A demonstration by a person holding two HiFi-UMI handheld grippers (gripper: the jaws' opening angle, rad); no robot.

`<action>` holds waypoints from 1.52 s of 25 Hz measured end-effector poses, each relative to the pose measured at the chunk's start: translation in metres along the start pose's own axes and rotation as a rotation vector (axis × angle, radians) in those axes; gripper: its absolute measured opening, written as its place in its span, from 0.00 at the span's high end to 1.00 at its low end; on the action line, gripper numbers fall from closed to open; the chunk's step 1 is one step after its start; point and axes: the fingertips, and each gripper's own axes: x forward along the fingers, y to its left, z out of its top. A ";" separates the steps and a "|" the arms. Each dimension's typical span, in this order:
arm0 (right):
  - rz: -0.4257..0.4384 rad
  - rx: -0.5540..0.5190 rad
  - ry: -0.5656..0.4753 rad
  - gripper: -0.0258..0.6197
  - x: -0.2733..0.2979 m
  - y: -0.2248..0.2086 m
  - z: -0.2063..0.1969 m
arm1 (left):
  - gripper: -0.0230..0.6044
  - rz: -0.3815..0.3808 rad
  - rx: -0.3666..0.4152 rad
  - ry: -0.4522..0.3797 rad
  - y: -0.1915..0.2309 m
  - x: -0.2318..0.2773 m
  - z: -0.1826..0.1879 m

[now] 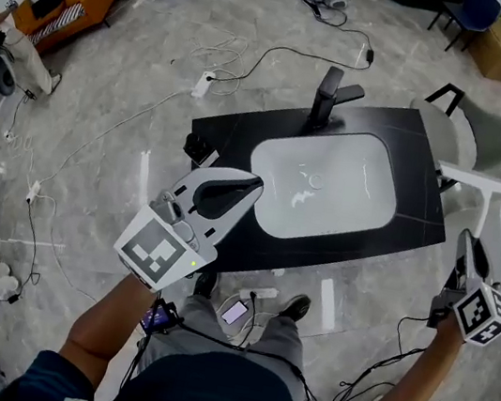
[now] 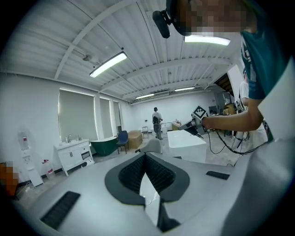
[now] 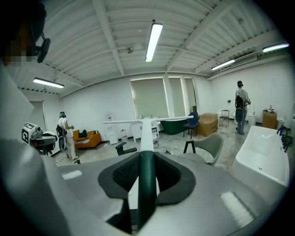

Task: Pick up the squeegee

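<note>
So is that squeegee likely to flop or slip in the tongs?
Probably stiff: the squeegee stands straight up from the right tongs, its bar level. Likely light, being thin. The smooth green handle might twist, the wide bar acting as lever.

The squeegee (image 3: pixel 147 175) looks like smooth plastic, white and dark green; the basin (image 1: pixel 359 180) is glossy white, its countertop (image 1: pixel 233 135) matt black, the floor (image 1: pixel 114 48) polished grey stone.

A black faucet (image 1: pixel 329 99) stands behind the white sink basin (image 1: pixel 368 181).
</note>
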 end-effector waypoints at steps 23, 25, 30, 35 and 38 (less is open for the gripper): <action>-0.012 -0.005 -0.288 0.80 -0.162 0.126 0.095 | 0.96 -0.068 0.057 -0.112 0.000 -0.075 0.069; -0.016 -0.006 -0.302 0.80 -0.170 0.132 0.098 | 0.96 -0.069 0.078 -0.104 0.003 -0.077 0.071; -0.031 -0.011 -0.325 0.80 -0.186 0.147 0.100 | 0.96 -0.094 0.092 -0.130 0.006 -0.080 0.075; -0.044 -0.014 -0.339 0.80 -0.197 0.158 0.098 | 0.96 -0.111 0.088 -0.141 0.008 -0.080 0.080; -0.051 -0.010 -0.349 0.80 -0.202 0.165 0.097 | 0.96 -0.111 0.106 -0.142 0.012 -0.081 0.084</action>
